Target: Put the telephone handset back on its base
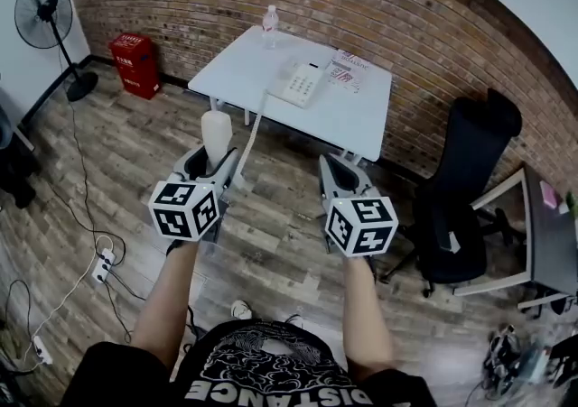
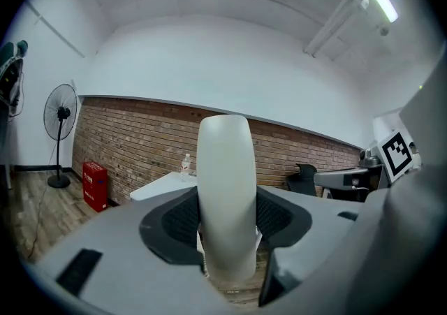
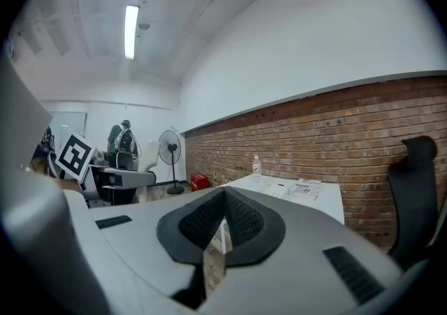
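Head view: left claw point(image 1: 214, 164) pinches the lower end of a cream, rounded plastic telephone handset point(image 1: 217, 133). The handset stands upright out of the jaws, above the wooden plank floor point(image 1: 271, 252) and short of the white rectangular worktop point(image 1: 366, 121). A pale cord point(image 1: 256, 130) runs from beside the left claw up to the worktop edge. The cream push-button telephone base point(image 1: 302, 85) sits on the worktop, well apart from the handset. A clear plastic bottle point(image 1: 269, 24) stands at the far worktop edge. Printed paper sheets point(image 1: 348, 69) lie just beside the telephone base. The right claw point(image 1: 341, 171) is held alongside the left claw, over the floor.

Left gripper view: the handset point(image 2: 225, 188) fills the gap between the black textured pads point(image 2: 180, 219). Both pads press its sides, and the jaws stand wide on it.

Right gripper view: the right claw point(image 3: 222, 217) has its jaws pressed together with nothing between them. The worktop point(image 3: 318, 198) lies ahead, against the red brick wall point(image 3: 335, 132).
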